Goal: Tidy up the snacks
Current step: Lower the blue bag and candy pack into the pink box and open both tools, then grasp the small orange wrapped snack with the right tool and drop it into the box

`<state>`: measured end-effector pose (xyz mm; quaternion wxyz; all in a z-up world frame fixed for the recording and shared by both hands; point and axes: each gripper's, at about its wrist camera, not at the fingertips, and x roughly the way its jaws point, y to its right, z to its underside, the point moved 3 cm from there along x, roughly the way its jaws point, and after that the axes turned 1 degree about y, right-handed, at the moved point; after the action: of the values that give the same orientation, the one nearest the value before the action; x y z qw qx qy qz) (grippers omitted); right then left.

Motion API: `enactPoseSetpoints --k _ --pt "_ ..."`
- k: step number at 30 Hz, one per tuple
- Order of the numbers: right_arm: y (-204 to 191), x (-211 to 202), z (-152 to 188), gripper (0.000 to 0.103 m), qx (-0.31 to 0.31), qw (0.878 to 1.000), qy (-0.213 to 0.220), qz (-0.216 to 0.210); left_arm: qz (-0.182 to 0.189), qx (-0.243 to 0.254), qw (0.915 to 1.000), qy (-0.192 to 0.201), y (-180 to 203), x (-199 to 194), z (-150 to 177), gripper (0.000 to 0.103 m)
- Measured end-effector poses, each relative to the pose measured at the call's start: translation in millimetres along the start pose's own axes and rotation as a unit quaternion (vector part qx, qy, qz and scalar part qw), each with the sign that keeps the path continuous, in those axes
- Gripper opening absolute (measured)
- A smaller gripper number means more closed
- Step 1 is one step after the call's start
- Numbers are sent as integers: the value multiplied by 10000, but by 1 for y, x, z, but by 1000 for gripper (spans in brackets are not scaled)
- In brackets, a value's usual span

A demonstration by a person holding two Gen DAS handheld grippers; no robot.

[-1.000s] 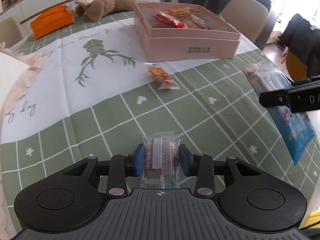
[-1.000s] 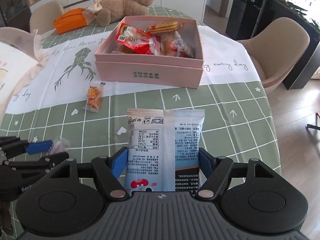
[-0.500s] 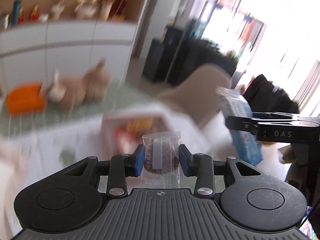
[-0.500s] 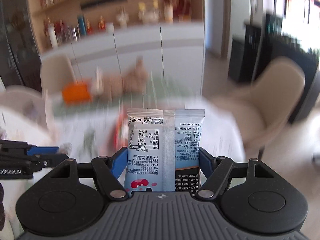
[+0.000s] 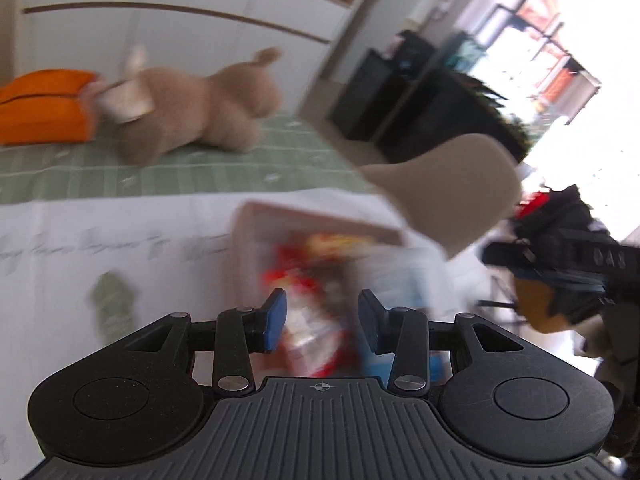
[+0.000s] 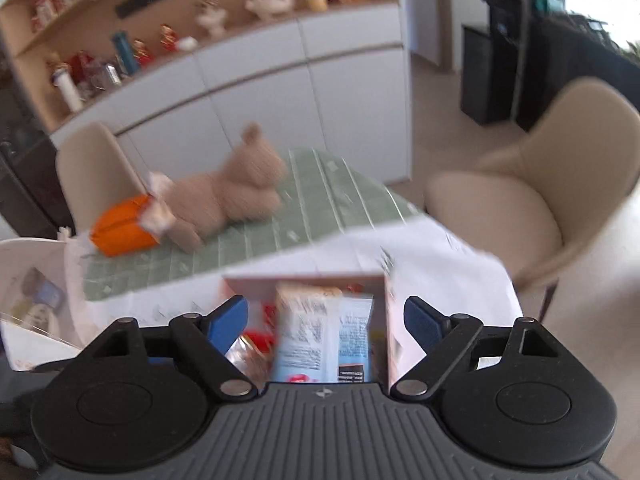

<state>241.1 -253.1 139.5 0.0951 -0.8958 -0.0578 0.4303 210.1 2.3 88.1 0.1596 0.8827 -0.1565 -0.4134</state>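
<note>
Right wrist view: blue-and-white snack packet (image 6: 320,340) with tiny print sits loose between the right gripper (image 6: 326,316)'s opening jaws, over the pink box (image 6: 308,280). Left gripper (image 5: 322,314)'s jaws are opening too, a blurry red-white wrapper (image 5: 310,332) between them. Plush bear (image 6: 228,192) and orange pouch (image 6: 120,228) lie beyond on the tabletop (image 6: 328,200).

Daylight is blown out at the window (image 5: 560,80) on the right. Heavy motion blur is smeared over the box (image 5: 316,240) and bear (image 5: 200,104); only the tongs (image 5: 320,320) are kept sharp. Edges are bent fisheye-style.
</note>
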Motion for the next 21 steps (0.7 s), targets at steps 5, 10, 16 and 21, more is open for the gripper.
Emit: enactPoseSetpoints --k 5,10,16,21 --pt "20 12 52 86 132 9995 -287 84 -702 -378 9968 60 -30 -19 37 44" --pt "-8 12 113 79 -70 9988 -314 -375 -1168 -466 9919 -170 -52 -41 90 44" --pt "-79 35 165 68 -947 9923 -529 -602 -1466 -149 9881 -436 -50 -69 145 44" --pt "-120 73 186 60 -1267 9873 -818 -503 -1477 42 9873 -576 -43 -85 166 44"
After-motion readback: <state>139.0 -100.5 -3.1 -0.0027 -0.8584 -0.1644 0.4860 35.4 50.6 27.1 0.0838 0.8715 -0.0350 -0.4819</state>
